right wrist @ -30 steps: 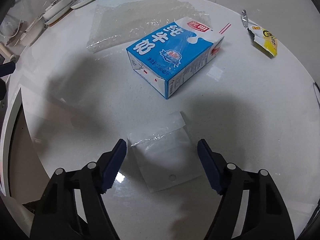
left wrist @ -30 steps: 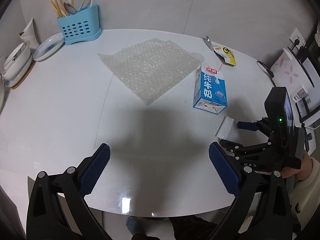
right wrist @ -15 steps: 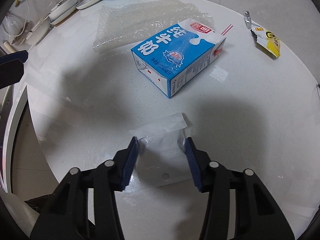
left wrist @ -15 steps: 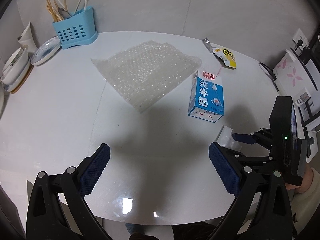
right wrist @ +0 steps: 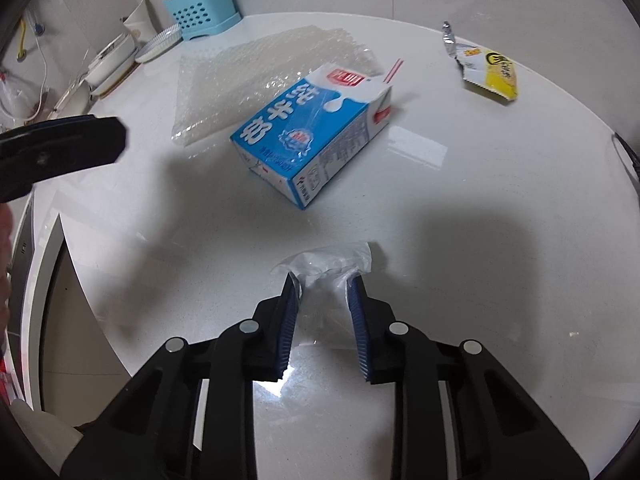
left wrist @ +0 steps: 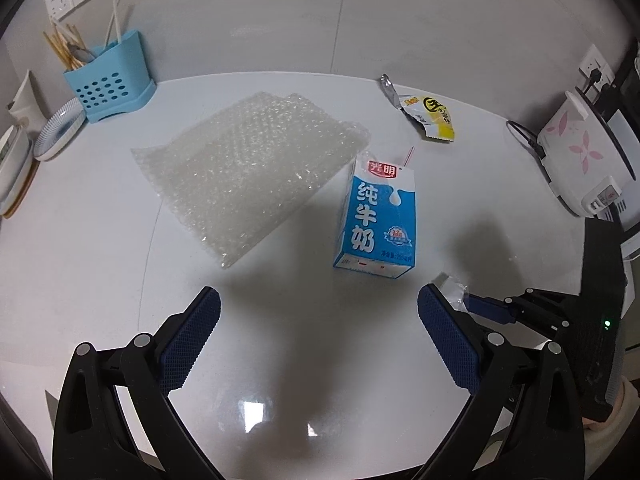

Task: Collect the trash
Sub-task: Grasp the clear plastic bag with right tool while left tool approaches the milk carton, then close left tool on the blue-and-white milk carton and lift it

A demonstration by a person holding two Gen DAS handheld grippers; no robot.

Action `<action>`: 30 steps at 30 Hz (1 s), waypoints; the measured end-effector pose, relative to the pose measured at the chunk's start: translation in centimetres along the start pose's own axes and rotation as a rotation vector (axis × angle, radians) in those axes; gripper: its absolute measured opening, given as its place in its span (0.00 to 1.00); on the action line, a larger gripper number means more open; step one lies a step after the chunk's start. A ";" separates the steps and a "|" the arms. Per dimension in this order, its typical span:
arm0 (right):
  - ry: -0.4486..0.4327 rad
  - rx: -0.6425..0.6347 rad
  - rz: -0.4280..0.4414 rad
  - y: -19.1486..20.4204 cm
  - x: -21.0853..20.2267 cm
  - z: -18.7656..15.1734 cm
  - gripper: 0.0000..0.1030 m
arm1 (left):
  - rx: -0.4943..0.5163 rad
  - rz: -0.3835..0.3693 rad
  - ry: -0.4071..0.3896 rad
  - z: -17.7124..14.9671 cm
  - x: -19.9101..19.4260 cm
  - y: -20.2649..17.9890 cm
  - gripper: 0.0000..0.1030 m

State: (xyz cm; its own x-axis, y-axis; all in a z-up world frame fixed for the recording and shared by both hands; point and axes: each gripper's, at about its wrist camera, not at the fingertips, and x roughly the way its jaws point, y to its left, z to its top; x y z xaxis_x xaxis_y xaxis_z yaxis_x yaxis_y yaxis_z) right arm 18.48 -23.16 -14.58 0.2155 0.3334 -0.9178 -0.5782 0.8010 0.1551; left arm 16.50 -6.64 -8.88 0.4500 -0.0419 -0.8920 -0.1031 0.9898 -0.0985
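Note:
A small clear plastic bag (right wrist: 328,262) is crumpled between the blue pads of my right gripper (right wrist: 323,284). Its jaws are closing, and the pads press on the bag's sides near the front of the white table (right wrist: 480,200). Beyond it a blue and white milk carton (right wrist: 304,128) lies on its side, with a straw at its top. Behind the carton a sheet of bubble wrap (left wrist: 248,168) lies flat, and a torn yellow snack wrapper (left wrist: 430,118) sits at the far right. My left gripper (left wrist: 319,298) hangs open over bare table in front of the carton (left wrist: 376,220), nothing between its fingers.
A blue utensil holder (left wrist: 108,88) with chopsticks stands at the back left, with plates (left wrist: 60,130) and bowls beside it. A white appliance with pink flowers (left wrist: 576,152) and its cable sit off the table's right side. The table's rounded front edge runs just under both grippers.
The right jaws have closed in from wide apart onto the clear bag, crumpling it and lifting it a little. The left gripper has slid across the table, bringing the carton nearer its centre.

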 end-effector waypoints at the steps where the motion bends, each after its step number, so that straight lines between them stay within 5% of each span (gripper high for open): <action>1: -0.008 0.005 -0.002 -0.2 -0.4 0.0 0.24 | 0.006 0.000 0.002 0.5 0.4 -0.4 0.94; 10: -0.073 0.077 -0.056 -4.5 -4.0 0.2 0.24 | 0.072 -0.021 0.024 4.8 5.0 -4.7 0.94; 21: -0.082 0.145 -0.097 -8.5 -5.0 -0.6 0.24 | 0.123 -0.011 0.105 6.0 11.4 -6.8 0.92; 30: -0.088 0.157 -0.099 -8.4 -5.1 -0.5 0.24 | 0.154 0.023 0.141 5.9 12.3 -7.5 0.61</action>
State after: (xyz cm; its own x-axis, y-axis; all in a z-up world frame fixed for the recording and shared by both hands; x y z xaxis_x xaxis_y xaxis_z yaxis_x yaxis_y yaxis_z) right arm 21.88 -31.84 -11.42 0.3373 0.2860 -0.8969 -0.4229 0.8972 0.1271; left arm 28.05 -13.76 -16.47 0.3190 -0.0268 -0.9474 0.0300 0.9994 -0.0182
